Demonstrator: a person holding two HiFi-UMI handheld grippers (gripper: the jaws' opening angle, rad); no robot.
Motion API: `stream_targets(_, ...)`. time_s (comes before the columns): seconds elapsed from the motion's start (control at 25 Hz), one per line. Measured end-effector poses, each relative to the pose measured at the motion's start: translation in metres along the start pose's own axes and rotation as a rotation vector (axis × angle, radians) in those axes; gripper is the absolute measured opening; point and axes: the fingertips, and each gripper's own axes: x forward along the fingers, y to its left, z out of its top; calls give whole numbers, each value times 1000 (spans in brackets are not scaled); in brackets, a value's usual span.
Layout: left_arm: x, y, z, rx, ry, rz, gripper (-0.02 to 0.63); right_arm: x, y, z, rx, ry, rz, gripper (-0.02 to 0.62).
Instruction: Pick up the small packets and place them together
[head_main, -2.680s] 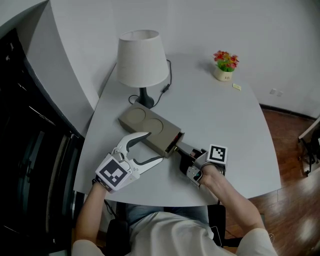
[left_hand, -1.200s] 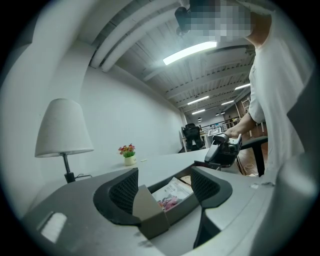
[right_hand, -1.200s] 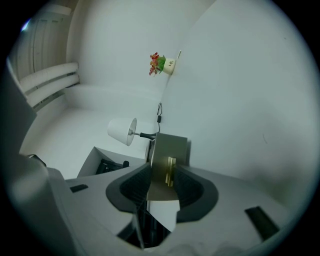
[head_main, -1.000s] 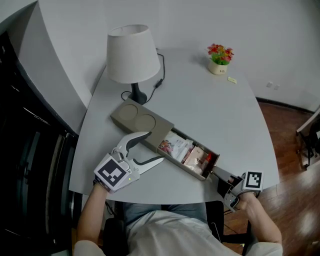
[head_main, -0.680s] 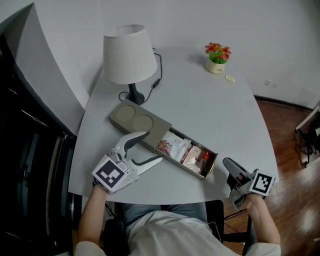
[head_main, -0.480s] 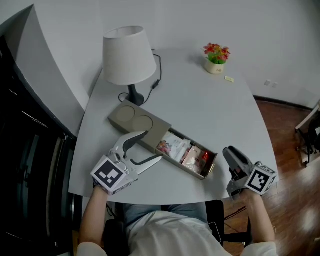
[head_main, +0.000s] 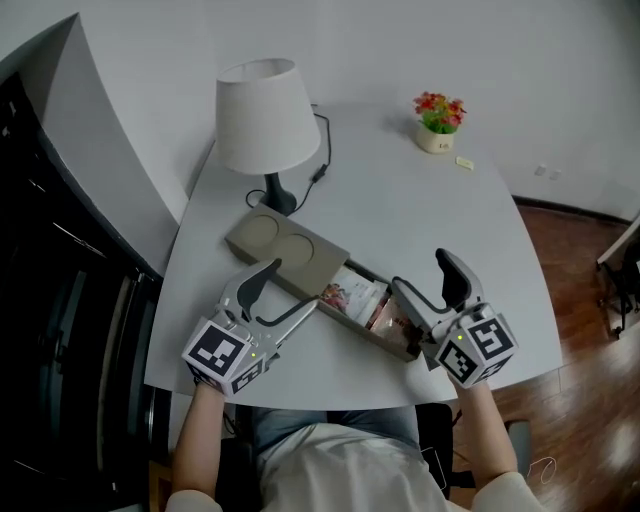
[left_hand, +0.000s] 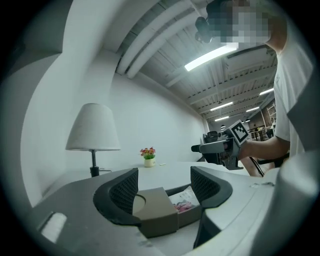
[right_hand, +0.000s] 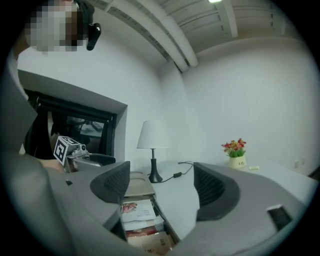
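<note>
The small packets (head_main: 348, 296) lie packed side by side in the drawer (head_main: 372, 340) that stands out from the right-hand end of the khaki box (head_main: 285, 245) on the worktop (head_main: 420, 210); none is out yet.

The left claw (head_main: 295, 285) is released, its jaws wide apart at the box's near side, with the box's corner showing between them in the left gripper view. Whether they touch the box cannot be told. The right claw (head_main: 420, 270) is likewise spread and empty. It hovers above the far end of the drawer, away from the box, and the right gripper view looks down between its jaws onto the packets (right_hand: 134, 210).

The likely trouble is in the pick. The packets are flat, overlapping and hemmed in by the drawer walls, so a wide jaw coming straight down could:
- pinch two at once;
- catch the drawer rim instead;
- crumple a sachet without lifting it.

The box looks light. If the left claw does not steady it, a push from the right could slide it across the worktop or nudge the drawer back into the box.
</note>
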Motion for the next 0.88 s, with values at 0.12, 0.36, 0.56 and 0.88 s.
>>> stream_targets(0.12,-6,7,1,-29,-12,64,336,16,12,8,-94,-51,10,435)
stream_targets(0.36,-16,16,5,-34,-38,168,390,34,34,6,-203,-65,48,456)
stream_targets(0.56,-19,19,11,-89,-83,161,389,37,47,8,-215,-52,95,456)
stream_targets(0.88,-8,13,6,-60,-60,131,368,28,46,6,-258,-23,234,420)
